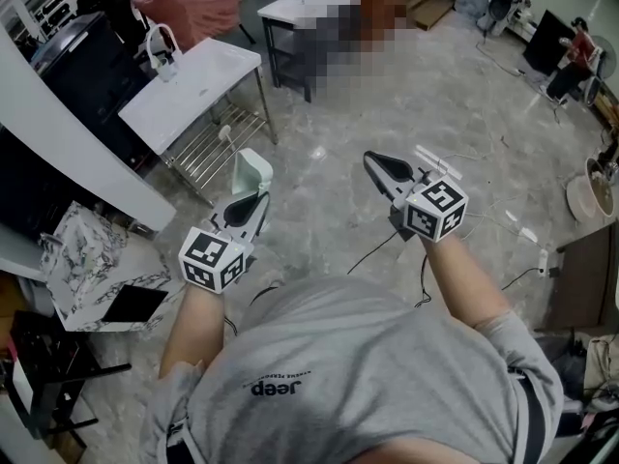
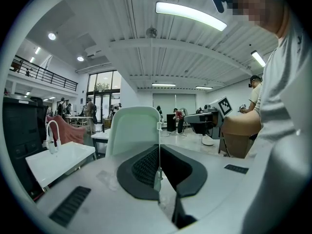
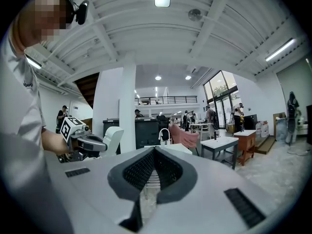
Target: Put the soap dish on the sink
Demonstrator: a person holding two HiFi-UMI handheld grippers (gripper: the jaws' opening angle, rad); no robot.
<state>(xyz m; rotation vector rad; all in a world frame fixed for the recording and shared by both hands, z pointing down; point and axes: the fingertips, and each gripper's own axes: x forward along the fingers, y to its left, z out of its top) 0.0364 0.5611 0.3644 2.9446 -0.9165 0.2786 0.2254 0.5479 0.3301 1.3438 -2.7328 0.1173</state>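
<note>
A pale green soap dish (image 1: 253, 171) stands upright in my left gripper (image 1: 254, 199), which is shut on the dish's thin edge. In the left gripper view the soap dish (image 2: 133, 129) rises just ahead of the left gripper (image 2: 158, 155). The white sink (image 1: 192, 91) with its curved faucet (image 1: 161, 50) stands on a metal frame ahead and to the left, apart from the dish. The same sink (image 2: 57, 162) shows low at the left. My right gripper (image 1: 375, 162) is shut and holds nothing. In the right gripper view the sink (image 3: 170, 148) lies beyond the right gripper (image 3: 155, 155), and the soap dish (image 3: 111, 137) shows at the left.
A wire shelf (image 1: 205, 149) sits under the sink. A black cabinet (image 1: 85, 71) stands behind it and a white slanted panel (image 1: 68, 143) runs along the left. A marbled box (image 1: 92, 269) lies at the lower left. Cables (image 1: 503, 222) and a power strip cross the floor at right.
</note>
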